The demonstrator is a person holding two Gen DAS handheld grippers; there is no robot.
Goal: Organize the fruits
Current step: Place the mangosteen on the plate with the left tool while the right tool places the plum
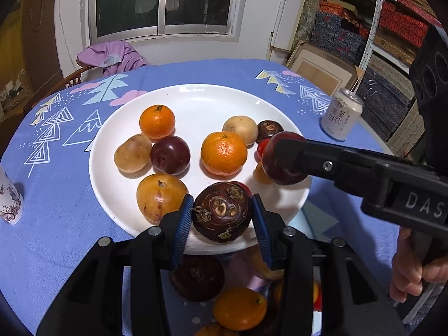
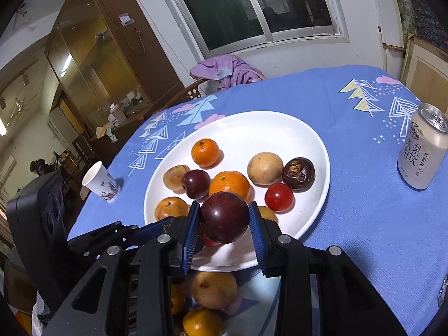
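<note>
Two hand-held tools hang over the near rim of a white plate (image 1: 196, 98), each clamped on a piece of fruit. Left tool (image 1: 222, 218): its blue-padded fingers (image 1: 182, 224) press both sides of a dark brown water chestnut (image 1: 221, 212), held above the plate's edge at 6 o'clock. Right tool (image 2: 224, 224): its pads grip a dark red plum (image 2: 224, 217), also raised over the near rim; from the left wrist camera this plum sits at the plate's 3 o'clock, with the black tool body reaching in from the right and a person's hand (image 1: 414, 268) on its handle.

On the plate lie two tangerines, one near the centre (image 1: 224, 152) and one toward 10 o'clock (image 1: 157, 121). A second plum (image 1: 170, 154) rests between them, touching a pale brown fruit (image 1: 132, 153) at 9 o'clock. Another tan fruit (image 1: 161, 197) sits at 7 o'clock. Toward 2 o'clock are a pale round fruit (image 1: 240, 129) and a second water chestnut (image 1: 269, 130) side by side, with a small red tomato (image 2: 279, 197) just nearer.

The plate rests on a tabletop covered by a blue cloth (image 1: 56, 224) with a tree pattern. A drink can (image 1: 341, 114) stands at 2 o'clock off the plate, and a paper cup (image 2: 100, 182) at 9 o'clock.
</note>
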